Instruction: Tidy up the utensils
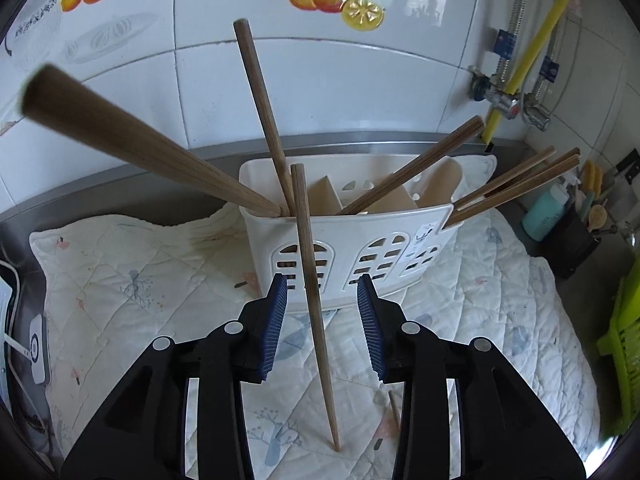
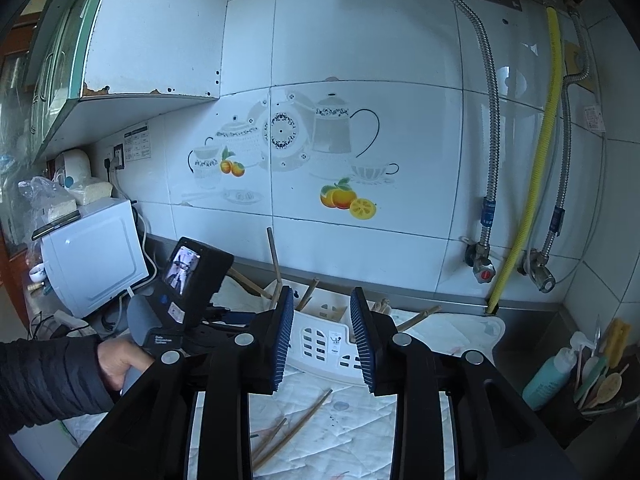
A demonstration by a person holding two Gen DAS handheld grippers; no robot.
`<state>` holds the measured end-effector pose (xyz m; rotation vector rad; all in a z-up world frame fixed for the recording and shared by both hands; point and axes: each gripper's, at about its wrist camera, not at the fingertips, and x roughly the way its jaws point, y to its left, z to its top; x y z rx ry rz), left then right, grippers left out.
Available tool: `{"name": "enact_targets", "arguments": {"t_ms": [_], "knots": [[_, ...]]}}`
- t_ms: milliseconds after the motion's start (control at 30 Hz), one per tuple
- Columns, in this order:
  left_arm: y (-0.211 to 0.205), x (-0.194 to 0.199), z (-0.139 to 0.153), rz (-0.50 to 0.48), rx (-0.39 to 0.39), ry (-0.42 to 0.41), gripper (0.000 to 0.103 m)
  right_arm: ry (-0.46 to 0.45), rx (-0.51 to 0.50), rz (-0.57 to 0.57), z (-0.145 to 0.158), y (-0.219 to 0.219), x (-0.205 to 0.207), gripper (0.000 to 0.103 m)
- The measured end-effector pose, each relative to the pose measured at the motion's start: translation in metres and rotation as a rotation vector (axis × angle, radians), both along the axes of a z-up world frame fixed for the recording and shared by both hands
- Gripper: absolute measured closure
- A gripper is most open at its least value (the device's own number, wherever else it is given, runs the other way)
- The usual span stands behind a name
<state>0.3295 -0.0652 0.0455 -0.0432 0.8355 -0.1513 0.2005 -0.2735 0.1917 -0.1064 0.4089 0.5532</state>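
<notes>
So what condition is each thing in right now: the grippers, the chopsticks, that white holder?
Left hand-held gripper: open, a chopstick between its pads, untouched.
Right hand-held gripper: open, empty.
Chopstick between the pads: near upright, tip on the cloth.
White holder: upright, several chopsticks leaning in it.
Loose chopsticks: lying flat on the cloth.
Quilted cloth: spread under the holder.

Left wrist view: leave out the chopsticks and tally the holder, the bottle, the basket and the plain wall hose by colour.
White: 1, the white slotted plastic utensil holder
Teal: 1, the teal plastic bottle
Lime green: 1, the lime green slotted basket
Yellow: 1, the yellow wall hose
Total: 4
</notes>
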Motion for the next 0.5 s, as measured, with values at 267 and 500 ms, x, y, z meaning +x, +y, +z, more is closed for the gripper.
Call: {"name": "enact_targets", "arguments": {"t_ms": [267, 500], "knots": [[-0.008, 0.010, -0.004, 0.058, 0.081, 0.021, 0.077, 0.003, 0.018, 0.005, -0.004, -0.006, 0.001, 0.074], [-0.013, 0.001, 0.004, 0.080, 0.117, -0.031, 0.077, 0.005, 0.031, -0.002, -0.005, -0.014, 0.001, 0.074]]}}
